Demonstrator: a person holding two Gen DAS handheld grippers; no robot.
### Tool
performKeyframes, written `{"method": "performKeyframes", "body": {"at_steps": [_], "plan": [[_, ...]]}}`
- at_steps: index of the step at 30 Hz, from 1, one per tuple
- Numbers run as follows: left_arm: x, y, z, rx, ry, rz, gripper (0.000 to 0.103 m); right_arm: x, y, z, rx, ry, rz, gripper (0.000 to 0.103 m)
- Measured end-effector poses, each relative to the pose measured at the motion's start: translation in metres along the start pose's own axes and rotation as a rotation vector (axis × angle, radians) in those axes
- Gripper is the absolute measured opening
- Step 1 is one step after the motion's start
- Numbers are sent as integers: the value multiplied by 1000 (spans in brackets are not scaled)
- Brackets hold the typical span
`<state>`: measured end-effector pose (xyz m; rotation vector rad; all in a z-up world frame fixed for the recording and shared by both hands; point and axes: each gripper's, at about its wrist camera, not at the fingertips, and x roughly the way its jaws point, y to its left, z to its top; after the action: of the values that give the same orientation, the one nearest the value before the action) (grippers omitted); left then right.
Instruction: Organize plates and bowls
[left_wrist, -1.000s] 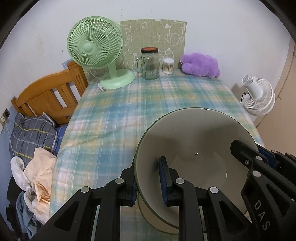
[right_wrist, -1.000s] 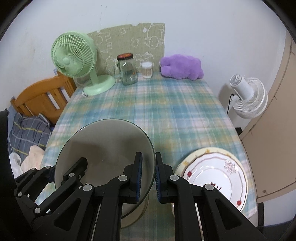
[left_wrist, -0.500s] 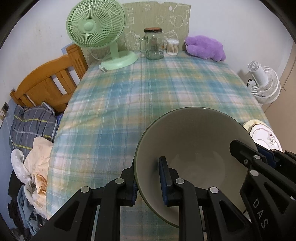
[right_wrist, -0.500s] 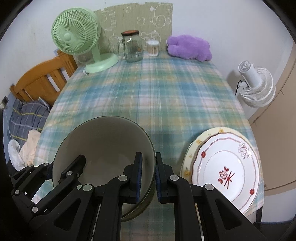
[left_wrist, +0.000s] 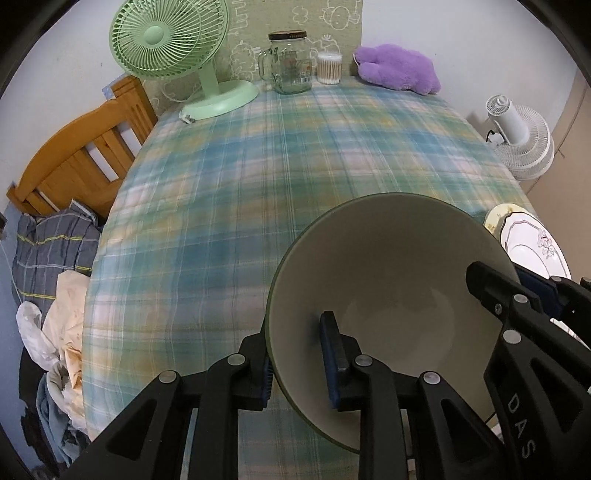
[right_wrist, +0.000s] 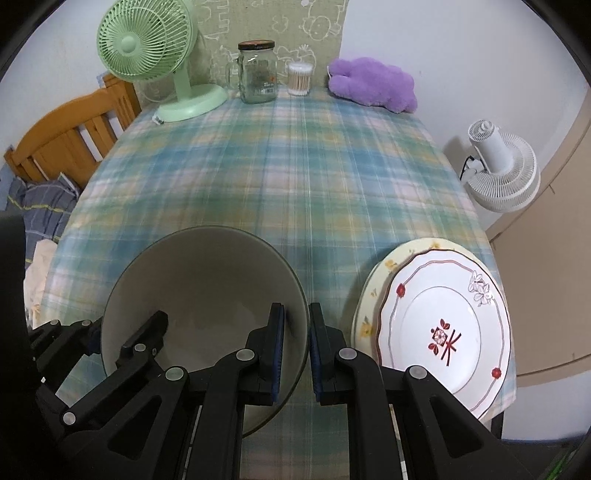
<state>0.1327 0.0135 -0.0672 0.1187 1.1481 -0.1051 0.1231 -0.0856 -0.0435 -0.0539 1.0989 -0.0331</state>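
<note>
A blue-green plaid tablecloth is spreading out ahead of the fingers. Far ahead of them, at the cloth's back edge, a green desk fan, a lidded glass jar mug, a tub of cotton swabs and a purple plush toy are standing in a row, a cartoon-printed board leaning behind. Left of the fingers, a wooden bed frame is holding striped bedding – crumpled cloth is lying nearer. Ahead to the right, a white floor fan is sitting beyond the cloth.
</note>
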Motion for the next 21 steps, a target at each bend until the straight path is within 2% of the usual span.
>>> {"method": "performKeyframes", "body": {"at_steps": [4, 5, 10, 11, 14, 16, 18, 21], "plan": [[-1, 2, -1, -6, 5, -26, 25, -2, 0, -2, 10, 4, 12, 19], [-1, 3, -1, -5, 8, -35, 31, -3, -1, -2, 17, 5, 18, 19], [-4, 5, -3, 5, 1, -59, 42, -4, -7, -8, 59, 12, 56, 21], [-5, 6, -2, -1, -1, -64, 49, -3, -7, -8, 61, 15, 63, 22], [-11, 11, 1, -21, -19, -79, 67, -7, -12, -7, 81, 13, 99, 37], [-12, 12, 4, -16, -32, -86, 70, -12, -15, -5, 99, -12, 111, 69], [-9, 12, 6, -12, -28, -88, 74, -16, -16, -4, 111, -46, 93, 76], [1, 16, 6, -29, -2, -106, 74, -12, -17, 0, 100, -49, 100, 76]]}}
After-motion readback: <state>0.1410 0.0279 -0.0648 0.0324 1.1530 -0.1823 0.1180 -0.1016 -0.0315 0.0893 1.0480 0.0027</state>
